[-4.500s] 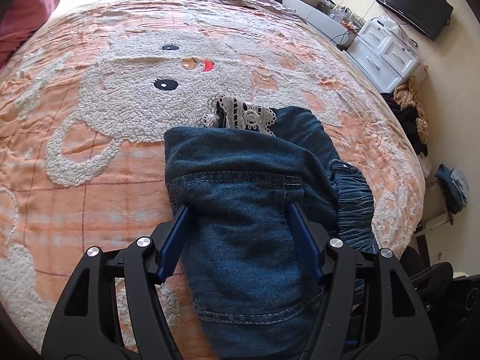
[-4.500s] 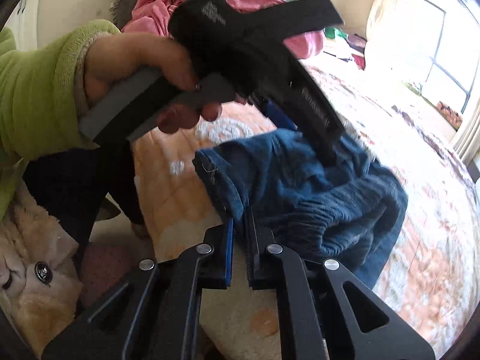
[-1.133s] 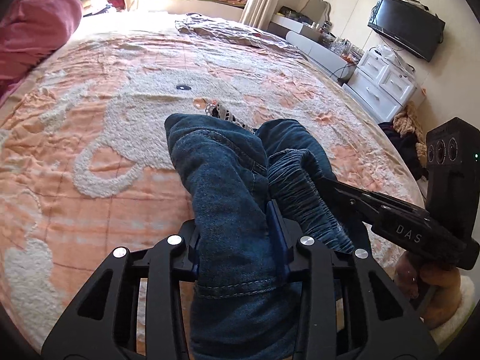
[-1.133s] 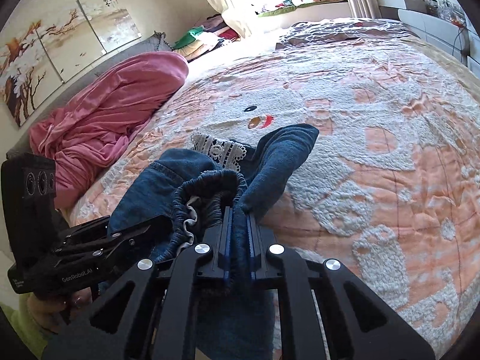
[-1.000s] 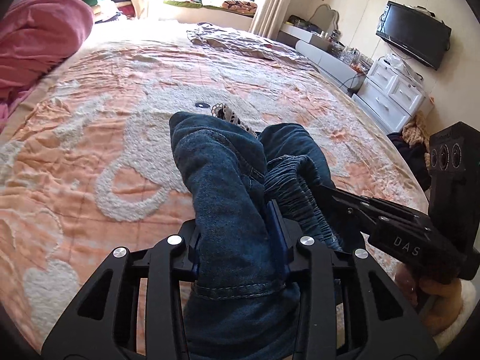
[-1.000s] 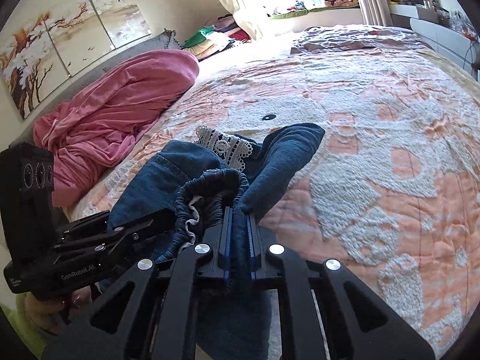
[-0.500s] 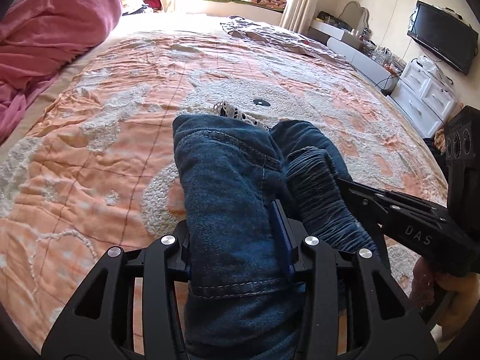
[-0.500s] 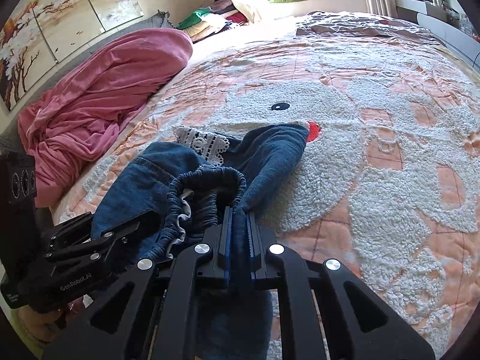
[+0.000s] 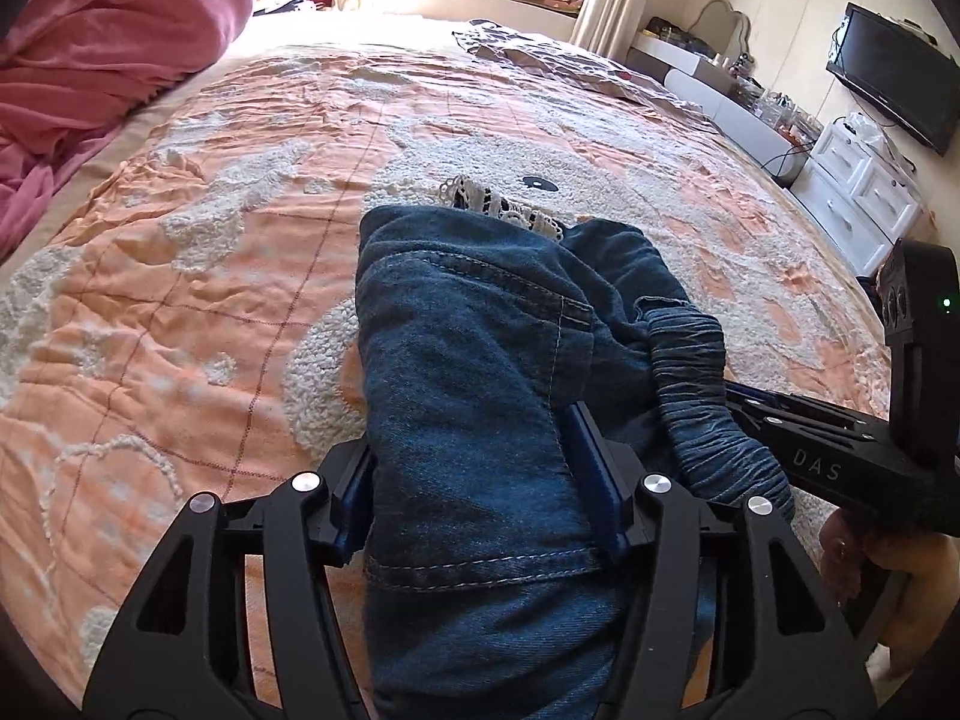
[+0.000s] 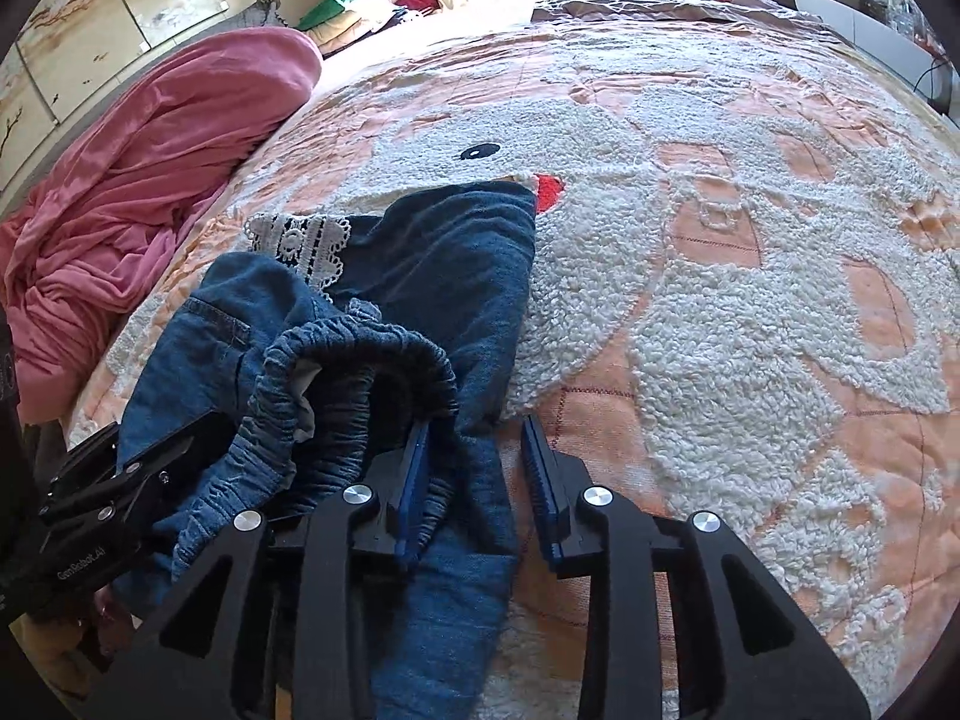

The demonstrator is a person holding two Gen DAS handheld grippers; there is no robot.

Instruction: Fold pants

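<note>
Dark blue denim pants (image 9: 468, 360) with a white lace trim (image 9: 498, 210) lie bunched on the orange bedspread (image 9: 180, 300). My left gripper (image 9: 474, 480) has its jaws opening, with a thick fold of denim lying loosely between them. In the right wrist view the pants (image 10: 444, 276) and their gathered elastic waistband (image 10: 360, 348) sit in front of my right gripper (image 10: 477, 480). Its jaws are opening too: fabric rests against the left finger while the right finger (image 10: 540, 480) stands clear of it. Each gripper shows in the other's view, the right gripper (image 9: 810, 450) and the left gripper (image 10: 120, 480).
The bedspread (image 10: 750, 300) carries a fluffy white bear pattern. A pink blanket (image 9: 90, 30) is heaped at the left edge of the bed. Beyond the bed's right side stand white drawers (image 9: 858, 192) and a wall TV (image 9: 894, 102). A hand (image 9: 870, 552) holds the right gripper.
Both grippers have come down toward the bed with the pants. The right gripper's jaws, shut on the waistband before, have parted. The left gripper's jaws have widened around the denim fold.
</note>
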